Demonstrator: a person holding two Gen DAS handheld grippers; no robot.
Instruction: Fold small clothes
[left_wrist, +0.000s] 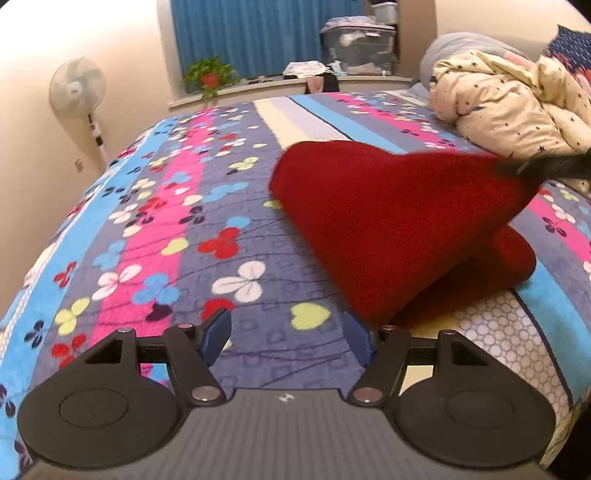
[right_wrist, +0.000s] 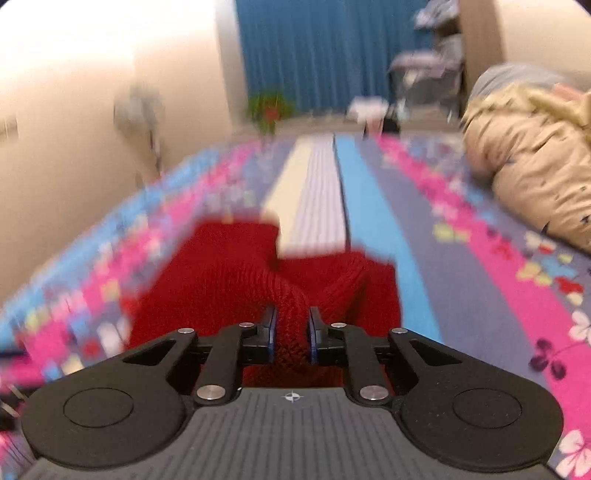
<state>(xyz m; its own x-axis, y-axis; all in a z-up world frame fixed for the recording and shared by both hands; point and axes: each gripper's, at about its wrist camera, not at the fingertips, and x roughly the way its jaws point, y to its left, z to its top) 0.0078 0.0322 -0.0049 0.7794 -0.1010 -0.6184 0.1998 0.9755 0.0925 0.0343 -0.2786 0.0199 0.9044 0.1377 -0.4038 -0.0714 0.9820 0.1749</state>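
- Right gripper (right_wrist: 291, 325): clenched on a raised fold of the red knitted garment (right_wrist: 236, 273), lower centre of frame.
- Left gripper (left_wrist: 286, 332): released, nothing between its jaws, above the patterned bedspread (left_wrist: 155, 229).

Warm indoor light filled both views; the wall (left_wrist: 44, 40) up and left of the jaws glared nearly white; fisheye bending curved the bed (left_wrist: 155, 206) and darkened the corners; the right wrist view was smeared with motion blur beyond the jaws, the left mostly sharp.
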